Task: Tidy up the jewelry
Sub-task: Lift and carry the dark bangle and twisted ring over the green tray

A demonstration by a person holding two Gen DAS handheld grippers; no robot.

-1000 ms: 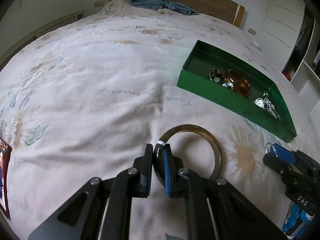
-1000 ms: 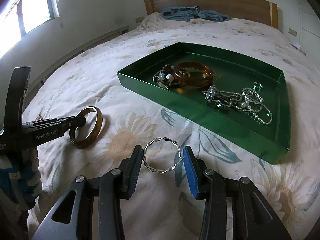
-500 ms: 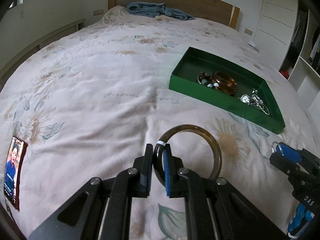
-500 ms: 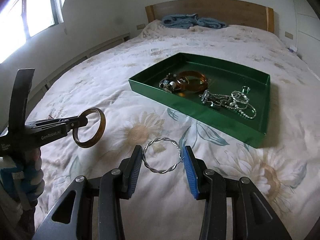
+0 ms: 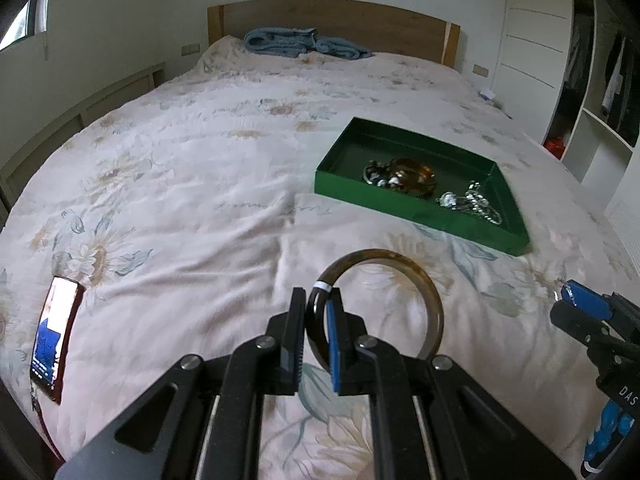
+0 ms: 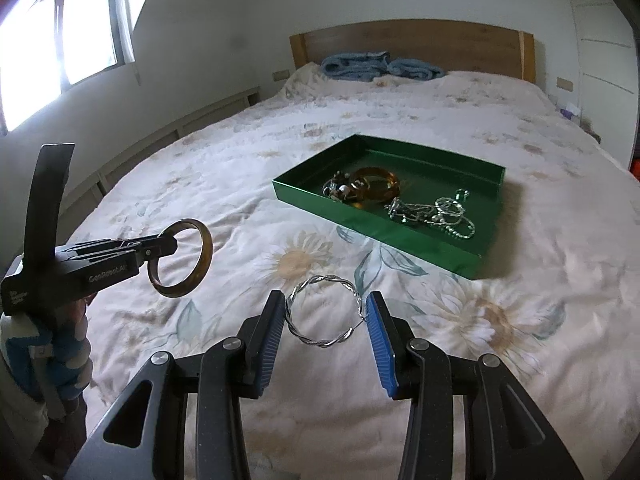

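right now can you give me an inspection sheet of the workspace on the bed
surface: floral bedspread, rumpled, under everything.
job's things: green tray on the bed, holding an amber bangle, a beaded piece and silver chains.
clutter: phone, screen lit, near the bed's edge; blue towel by the headboard.
grippers: left gripper pinches the rim of a brown bangle, clear of the bedspread; right gripper has its jaws pressed on both sides of a twisted silver bangle.
cables: nothing seen.
surroundings: window, white wardrobe, open shelves.
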